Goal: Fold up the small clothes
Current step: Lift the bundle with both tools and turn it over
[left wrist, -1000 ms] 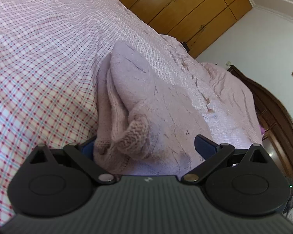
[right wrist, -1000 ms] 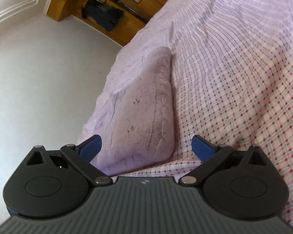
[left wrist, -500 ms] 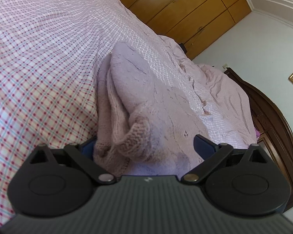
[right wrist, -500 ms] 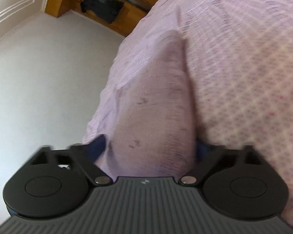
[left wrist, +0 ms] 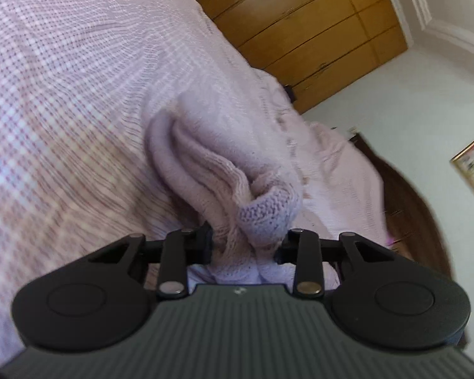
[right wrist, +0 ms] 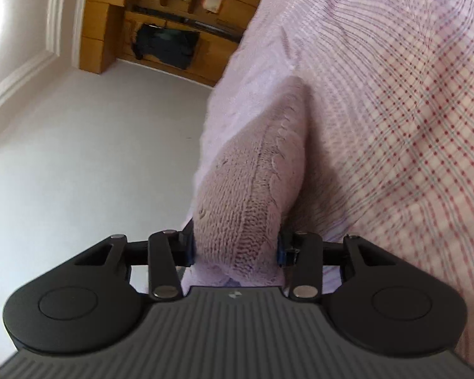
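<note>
Now both grippers pinch the knit (left wrist: 205, 170) on the bed (left wrist: 63, 94): left gripper (left wrist: 243, 246) on bunched folds, right gripper (right wrist: 235, 249) on an edge.

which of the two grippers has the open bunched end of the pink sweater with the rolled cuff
The left gripper: it pinches the layered open edges and a rolled ribbed cuff of the pale pink knitted sweater. The right gripper grips a smooth cable-knit fold instead.
</note>
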